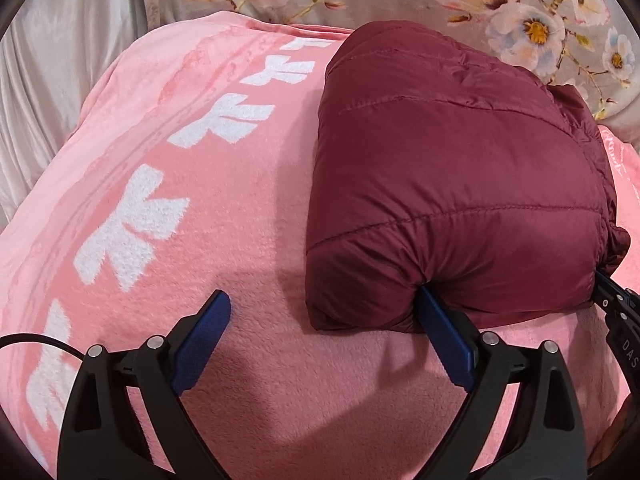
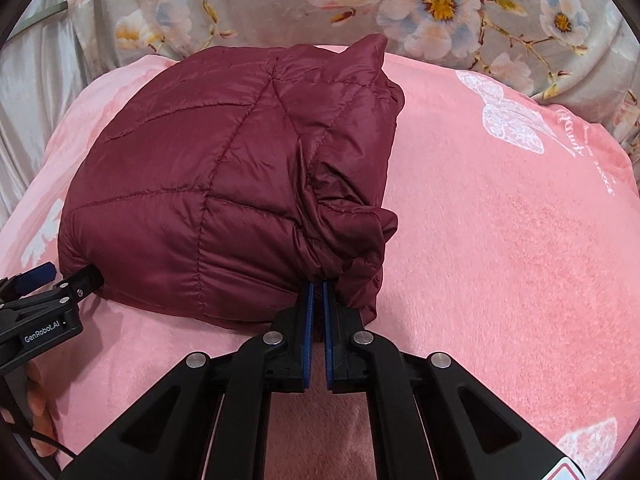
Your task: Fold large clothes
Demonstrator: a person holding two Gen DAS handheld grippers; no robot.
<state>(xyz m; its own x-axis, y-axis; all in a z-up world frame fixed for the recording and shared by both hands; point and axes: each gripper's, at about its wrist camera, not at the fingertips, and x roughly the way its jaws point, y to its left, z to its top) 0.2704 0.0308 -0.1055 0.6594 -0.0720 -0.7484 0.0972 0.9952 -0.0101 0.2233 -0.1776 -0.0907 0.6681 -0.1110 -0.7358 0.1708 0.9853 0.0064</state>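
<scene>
A maroon quilted puffer jacket (image 1: 460, 184) lies folded into a thick bundle on a pink blanket (image 1: 248, 240). My left gripper (image 1: 323, 295) is open wide at the bundle's near left corner. Its right finger (image 1: 440, 320) pokes against the jacket's near edge, and its left finger (image 1: 206, 328) rests over bare blanket. My right gripper (image 2: 318, 285) is shut at the near right corner of the jacket (image 2: 208, 168), with bunched fabric gathered at its blue pads. It also shows at the right edge of the left wrist view, right gripper (image 1: 614, 306). In the right wrist view the left gripper (image 2: 52, 280) shows at the left.
The pink blanket (image 2: 500, 260) has white patterns and spreads wide on both sides of the jacket. A floral sheet (image 2: 440, 4) lies behind it, and grey satin cloth (image 1: 60, 80) at the left. A person's hand (image 2: 40, 404) holds the left gripper's handle.
</scene>
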